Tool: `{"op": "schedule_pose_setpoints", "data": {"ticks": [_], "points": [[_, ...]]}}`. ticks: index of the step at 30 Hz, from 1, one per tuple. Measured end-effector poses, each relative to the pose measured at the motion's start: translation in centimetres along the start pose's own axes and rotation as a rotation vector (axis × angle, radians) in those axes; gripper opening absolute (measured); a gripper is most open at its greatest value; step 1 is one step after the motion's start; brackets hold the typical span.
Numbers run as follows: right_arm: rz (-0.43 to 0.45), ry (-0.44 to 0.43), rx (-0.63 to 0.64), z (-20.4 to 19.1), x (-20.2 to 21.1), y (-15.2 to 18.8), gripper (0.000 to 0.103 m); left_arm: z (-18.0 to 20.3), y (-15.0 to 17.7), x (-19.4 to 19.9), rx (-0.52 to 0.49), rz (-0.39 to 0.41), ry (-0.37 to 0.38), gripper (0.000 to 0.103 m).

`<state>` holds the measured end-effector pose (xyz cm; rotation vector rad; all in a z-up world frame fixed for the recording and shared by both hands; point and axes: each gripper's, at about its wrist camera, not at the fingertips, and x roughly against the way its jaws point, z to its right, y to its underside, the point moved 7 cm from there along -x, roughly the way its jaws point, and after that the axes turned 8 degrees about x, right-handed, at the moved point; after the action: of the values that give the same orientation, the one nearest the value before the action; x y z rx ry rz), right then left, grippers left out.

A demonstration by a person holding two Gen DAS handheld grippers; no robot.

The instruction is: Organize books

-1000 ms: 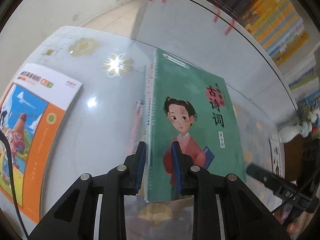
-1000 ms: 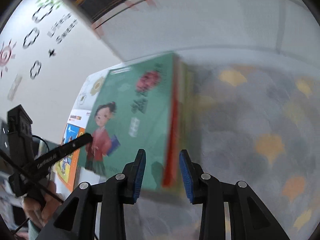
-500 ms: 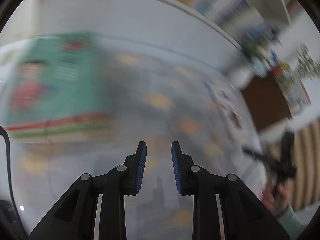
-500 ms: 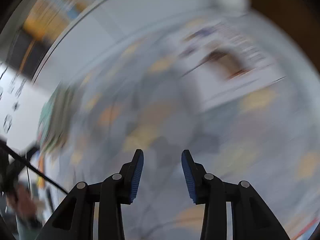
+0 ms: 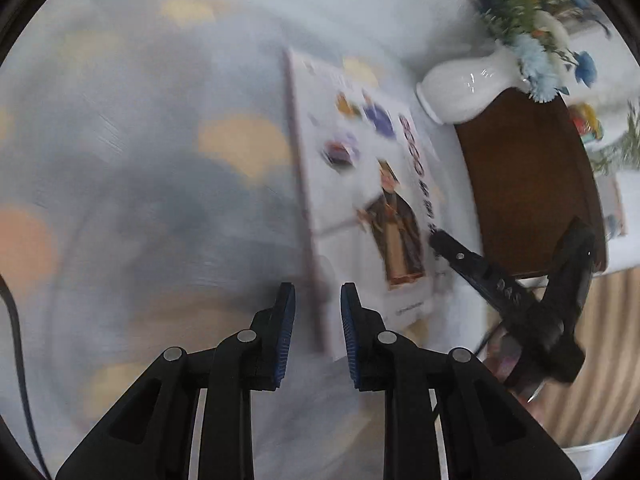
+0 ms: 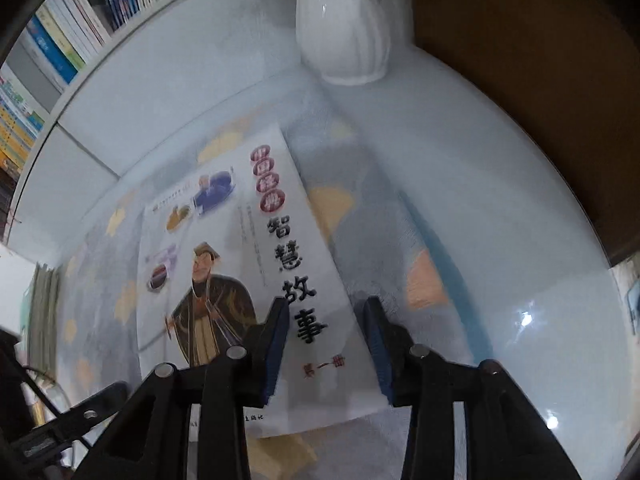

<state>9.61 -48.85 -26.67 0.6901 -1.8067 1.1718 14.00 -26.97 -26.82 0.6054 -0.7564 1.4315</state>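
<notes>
Book [image 6: 240, 280]: white cover with a robed figure, laid flat on the glass-topped table [image 6: 480, 240], near a white vase [image 6: 344, 28].
Right gripper [image 6: 326, 344]: held parted over the book's near right corner; nothing gripped.
Left gripper [image 5: 316, 332]: parted at the book's [image 5: 360, 200] near left edge; contact cannot be told.

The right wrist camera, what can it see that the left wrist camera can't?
Only the right wrist view shows the shelf books lined up and the white book's black title clearly. Only the left wrist view shows the flowers in the vase and the right hand-held gripper from outside. Both show the white book, the white vase and the patterned table.
</notes>
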Motion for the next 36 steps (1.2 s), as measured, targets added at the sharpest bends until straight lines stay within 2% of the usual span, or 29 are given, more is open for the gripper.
{"op": "schedule_pose_setpoints", "data": {"ticks": [2, 4, 6, 8, 9, 10, 12, 13, 15, 16, 18, 20, 22, 24, 27, 29, 36], "points": [[-0.029, -0.012, 0.070, -0.9, -0.2, 0.2, 0.041, 0.0, 0.2, 0.7, 0.043, 0.046, 0.016, 0.019], [-0.042, 0.016, 0.179, -2.2, 0.6, 1.3, 0.041, -0.4, 1.7, 2.2, 0.020, 0.054, 0.020, 0.019], [-0.084, -0.064, 0.214, -3.8, 1.5, 4.0, 0.041, -1.1, 4.5, 4.2, -0.019, 0.042, 0.023, 0.018], [-0.127, -0.169, 0.234, -5.7, 2.8, 7.2, 0.041, -2.5, 8.9, 6.5, -0.033, 0.018, 0.026, 0.016], [-0.160, -0.263, 0.268, -7.8, 3.9, 10.4, 0.041, -3.7, 11.6, 7.7, -0.040, 0.014, 0.002, 0.015], [-0.174, -0.305, 0.309, -9.5, 4.9, 13.0, 0.041, -4.7, 13.5, 8.5, -0.040, 0.012, -0.015, 0.013], [-0.203, -0.337, 0.396, -12.0, 6.9, 17.8, 0.041, -7.2, 17.7, 10.2, 0.006, -0.007, -0.037, 0.013], [-0.208, -0.340, 0.416, -12.7, 7.7, 19.4, 0.042, -8.5, 19.9, 11.2, 0.046, -0.010, -0.015, 0.013], [-0.244, -0.364, 0.476, -13.6, 9.0, 22.1, 0.050, -10.5, 23.7, 12.6, 0.113, -0.036, 0.019, 0.013], [-0.264, -0.371, 0.499, -13.6, 9.4, 22.7, 0.051, -11.8, 25.8, 13.1, 0.124, -0.050, -0.003, 0.013], [-0.286, -0.391, 0.469, -12.8, 9.7, 23.2, 0.051, -13.0, 27.2, 13.1, 0.151, -0.062, -0.034, 0.013], [-0.298, -0.466, 0.323, -11.4, 9.7, 23.2, 0.052, -13.7, 27.2, 14.0, 0.199, -0.029, 0.000, 0.013], [-0.327, -0.523, 0.225, -10.7, 9.4, 22.7, 0.055, -13.6, 26.4, 15.2, 0.174, 0.035, -0.033, 0.013], [-0.354, -0.573, 0.137, -10.1, 9.2, 22.5, 0.055, -13.3, 26.5, 15.7, 0.140, 0.058, -0.057, 0.013], [-0.365, -0.616, 0.055, -9.4, 9.0, 22.3, 0.055, -13.3, 27.4, 15.3, 0.132, 0.029, -0.059, 0.014], [-0.366, -0.619, 0.045, -9.7, 9.2, 22.7, 0.055, -13.1, 27.5, 14.8, 0.133, 0.015, -0.054, 0.014], [-0.329, -0.535, 0.144, -11.8, 9.0, 22.3, 0.056, -13.0, 27.0, 14.8, 0.117, 0.006, -0.053, 0.014]]}}
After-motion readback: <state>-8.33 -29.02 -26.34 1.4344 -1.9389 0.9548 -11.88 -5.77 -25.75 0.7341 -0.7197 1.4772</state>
